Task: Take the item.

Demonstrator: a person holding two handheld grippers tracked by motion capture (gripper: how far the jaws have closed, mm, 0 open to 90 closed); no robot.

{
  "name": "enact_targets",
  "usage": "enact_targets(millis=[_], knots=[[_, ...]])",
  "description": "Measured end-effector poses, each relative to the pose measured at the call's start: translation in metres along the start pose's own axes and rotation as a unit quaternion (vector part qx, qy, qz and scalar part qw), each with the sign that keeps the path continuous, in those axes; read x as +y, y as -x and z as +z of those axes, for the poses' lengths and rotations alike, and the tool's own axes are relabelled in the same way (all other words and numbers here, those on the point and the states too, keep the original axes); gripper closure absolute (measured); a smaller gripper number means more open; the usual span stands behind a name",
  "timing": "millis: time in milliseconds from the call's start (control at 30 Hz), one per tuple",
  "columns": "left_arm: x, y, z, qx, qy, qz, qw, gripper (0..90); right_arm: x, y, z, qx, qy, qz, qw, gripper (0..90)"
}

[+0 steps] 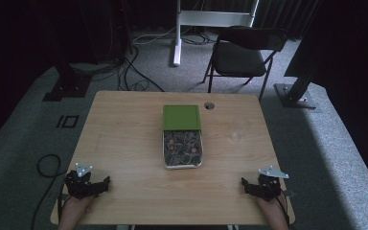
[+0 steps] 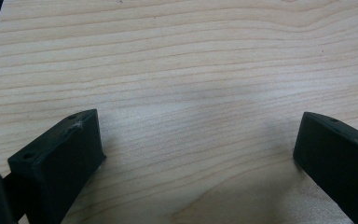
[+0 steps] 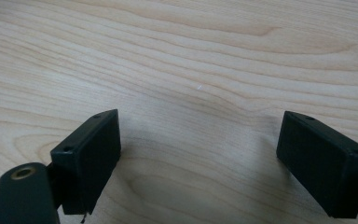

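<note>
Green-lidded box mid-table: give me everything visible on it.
The rectangular box with a flat green lid sits flat at the middle of the light wooden table, long side running away from the person. The green lid covers only its far half; the near half is open, showing a jumble of small dark and reddish items, too small to identify. The walls look pale. Nothing else touches it.

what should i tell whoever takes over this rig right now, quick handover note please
Left tool: open, holding nothing, resting near the table's front left corner.
Right tool: open, holding nothing, near the front right corner.
Box: at the middle of the wooden table, its tray full of small dark items. The green lid lies over the tray's far end, leaving the near part uncovered.
Done: nothing gripped so far as the layout shows.
Left: probably reach in to the box; both tools sit well short of it.
</note>
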State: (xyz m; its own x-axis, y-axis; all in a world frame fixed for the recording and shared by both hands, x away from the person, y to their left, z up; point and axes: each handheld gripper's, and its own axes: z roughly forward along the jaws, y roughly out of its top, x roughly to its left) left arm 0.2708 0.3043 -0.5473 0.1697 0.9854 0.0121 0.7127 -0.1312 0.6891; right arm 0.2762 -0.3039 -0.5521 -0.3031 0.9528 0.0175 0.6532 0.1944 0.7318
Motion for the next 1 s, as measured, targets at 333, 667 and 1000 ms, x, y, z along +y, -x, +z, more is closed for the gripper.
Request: enact_targets(millis=[333, 667, 1000], knots=[[0.000, -0.001, 0.000, -0.002, -0.001, 0.004, 1.0000, 1.6, 0.003, 0.004, -0.005, 0.009, -0.007, 0.002, 0.9999, 12.9], [0.000, -0.001, 0.000, -0.002, -0.001, 0.004, 1.0000, 1.6, 0.006, 0.000, -0.006, 0.016, -0.009, 0.000, 0.9998, 12.4], [0.000, -0.001, 0.000, -0.002, -0.001, 0.004, 1.0000, 1.6, 0.019, -0.010, -0.010, 0.032, 0.003, -0.011, 0.9994, 12.0]])
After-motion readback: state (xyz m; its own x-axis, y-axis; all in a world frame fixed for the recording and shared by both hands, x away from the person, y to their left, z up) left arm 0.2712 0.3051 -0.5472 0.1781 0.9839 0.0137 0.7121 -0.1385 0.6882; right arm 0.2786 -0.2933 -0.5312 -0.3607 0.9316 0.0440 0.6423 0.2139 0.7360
